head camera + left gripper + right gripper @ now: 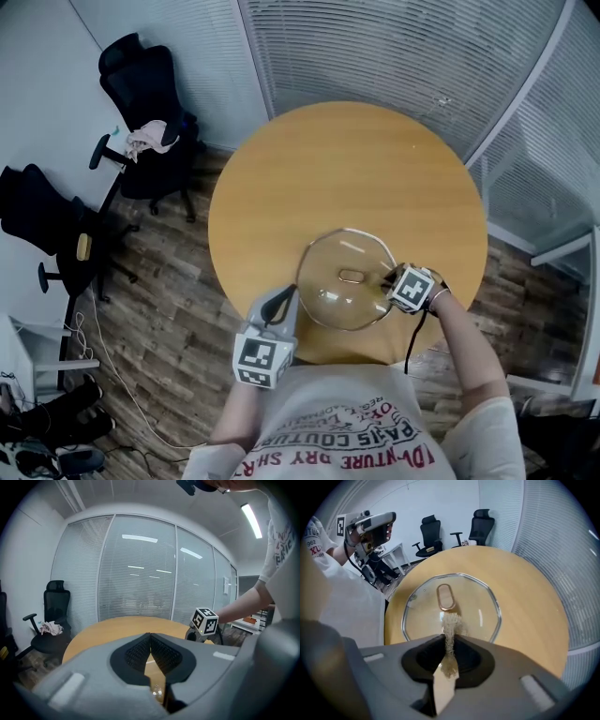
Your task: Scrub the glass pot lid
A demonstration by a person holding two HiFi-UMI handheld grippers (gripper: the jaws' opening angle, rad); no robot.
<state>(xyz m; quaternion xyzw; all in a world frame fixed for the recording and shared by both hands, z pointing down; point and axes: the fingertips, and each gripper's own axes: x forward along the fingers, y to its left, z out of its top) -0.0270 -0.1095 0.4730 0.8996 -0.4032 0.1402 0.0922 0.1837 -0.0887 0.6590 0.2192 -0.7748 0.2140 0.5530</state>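
Round wooden worktop (356, 159): mid-scrub, the right gripper (450, 638) clamps a scouring pad (451, 623) against the glass pot lid (476, 604). The left gripper (150, 641), jaws together, should next steady the rim.

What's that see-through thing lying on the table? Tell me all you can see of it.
It is a clear glass lid, many-sided with a metal-looking rim and a flat oval handle at its middle. It lies handle up on the round wooden table, near the person's edge. A beige scrub pad, clamped in the right gripper, rests on it.

One glass lid (328, 286), one scrubber (450, 629), two chairs (145, 103) (42, 217)
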